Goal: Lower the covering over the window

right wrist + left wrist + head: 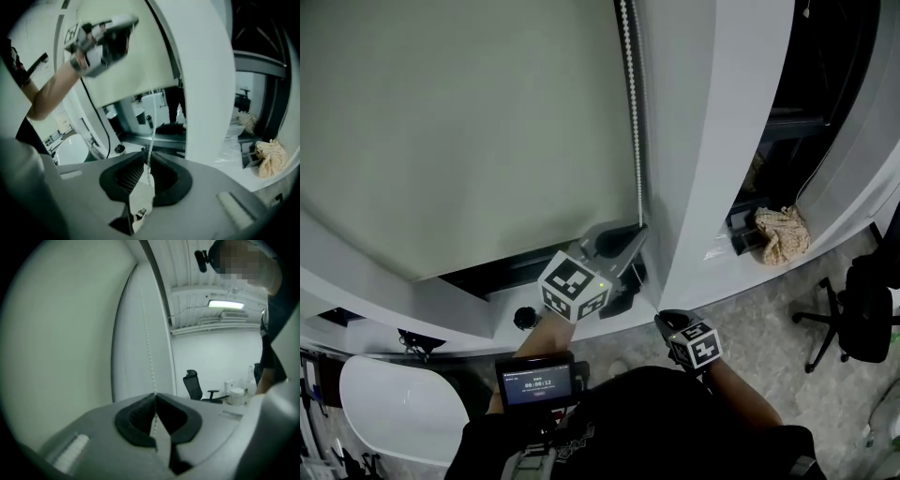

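The pale roller blind (469,131) hangs over most of the window, its lower edge short of the sill (712,281) so that a dark strip of glass stays bare beneath it; along the blind's right edge, against the white frame post (712,141), runs the bead chain (630,94); the left gripper (636,234) is on that chain near the blind's lower corner, and in the left gripper view its tongs (154,397) are pressed together with the beads pinched at their tips, the chain (149,357) rising straight up from them; the right gripper (667,321) sits lower and to the right, just beside the post; in the right gripper view its tongs (146,157) stand a little apart, the chain (152,126) passing loose through the narrow gap without either pad pressing it, and the left gripper (105,40) shows above; farther out, a crumpled cloth (783,234) lies on the sill beyond the post; a black office chair (853,319) stands on the floor at the right; a white rounded surface (389,408) sits at the lower left.
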